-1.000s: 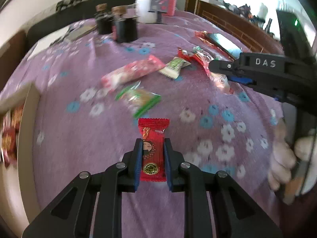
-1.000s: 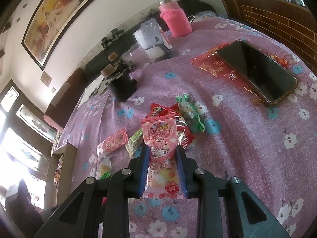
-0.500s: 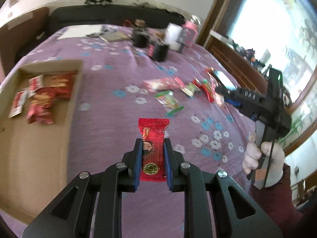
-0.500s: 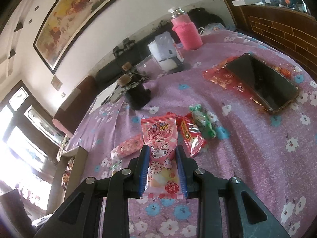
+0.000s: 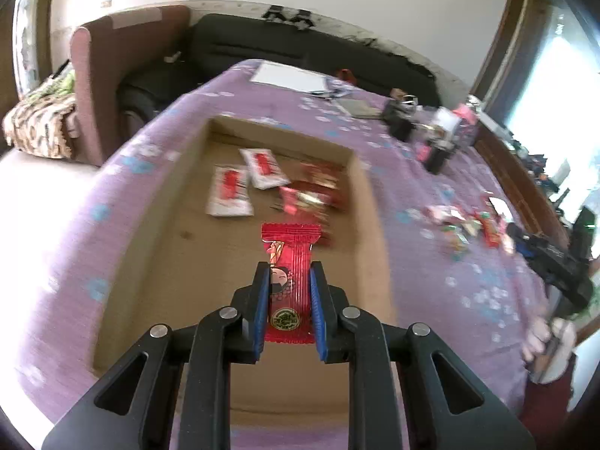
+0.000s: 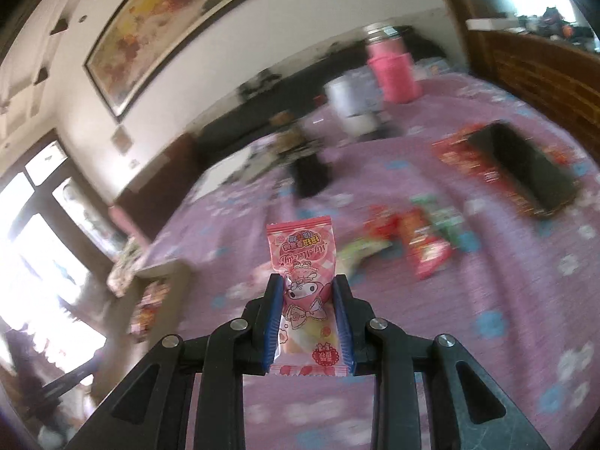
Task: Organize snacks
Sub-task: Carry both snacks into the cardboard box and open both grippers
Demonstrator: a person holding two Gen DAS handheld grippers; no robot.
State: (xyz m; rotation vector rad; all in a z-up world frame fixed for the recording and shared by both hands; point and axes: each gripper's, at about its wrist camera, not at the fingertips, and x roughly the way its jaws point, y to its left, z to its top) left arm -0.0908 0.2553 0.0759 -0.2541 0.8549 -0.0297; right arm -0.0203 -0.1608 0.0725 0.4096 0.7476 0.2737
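Observation:
My left gripper [image 5: 289, 273] is shut on a red snack packet [image 5: 290, 281] and holds it above the open cardboard box [image 5: 180, 255]. Two white packets [image 5: 228, 193] and some red packets [image 5: 315, 195] lie at the box's far end. My right gripper [image 6: 307, 288] is shut on a pink cartoon snack packet [image 6: 303, 281] and holds it above the purple floral cloth. Loose snacks [image 6: 416, 240] lie on the cloth ahead of it; they also show in the left wrist view [image 5: 465, 228]. The right gripper [image 5: 551, 262] shows at the right edge of the left wrist view.
A black phone [image 6: 532, 168] on a red wrapper lies at the right. A pink bottle [image 6: 393, 71], a white cup [image 6: 348, 101] and black jars [image 6: 311, 172] stand at the back. The box [image 6: 150, 300] sits far left. Sofa [image 5: 300, 48] lies behind the table.
My left gripper has swung left with the red packet, from over the cloth to over the box. My right gripper has lifted and turned left with the pink packet.

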